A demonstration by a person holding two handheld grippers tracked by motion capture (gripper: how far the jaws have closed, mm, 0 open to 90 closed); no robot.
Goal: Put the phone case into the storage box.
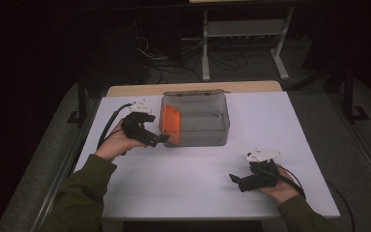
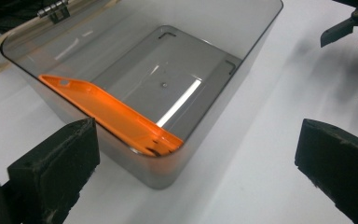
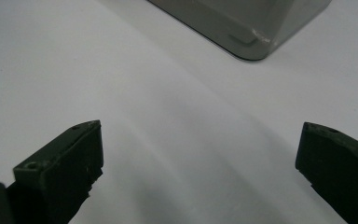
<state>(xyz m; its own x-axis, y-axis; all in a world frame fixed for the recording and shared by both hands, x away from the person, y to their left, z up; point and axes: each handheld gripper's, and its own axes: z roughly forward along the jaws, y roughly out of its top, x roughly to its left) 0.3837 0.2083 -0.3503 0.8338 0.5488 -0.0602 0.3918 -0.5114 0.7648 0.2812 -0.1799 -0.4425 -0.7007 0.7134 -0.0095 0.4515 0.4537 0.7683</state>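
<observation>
white covers the surface (image 1: 203,169), which stands in a dark room with cables and a pale frame on the floor beyond its far edge. near the far middle of the surface sits a smoky see-through box (image 1: 195,121), open at the top, with a hinge on its far rim. inside it an orange phone case (image 1: 170,123) leans against the left wall, tilted rather than flat. its long axis runs along that wall, from the box's far side toward the near side, and in the left gripper view the end with the small hole (image 2: 64,82) points away while the other end rests in the near corner of the box. its hollow side faces up toward the box's middle.

at the box's left wall, the left gripper (image 1: 152,137) is held in a hand just outside, its tips close to the near left corner; its fingers (image 2: 60,163) stand wide apart with nothing between them, apart from the case. well away, by the near right edge of the surface, the right gripper (image 1: 236,179) rests in the other hand, its fingers (image 3: 65,163) spread wide over bare surface, with a corner of the box ahead of them.
</observation>
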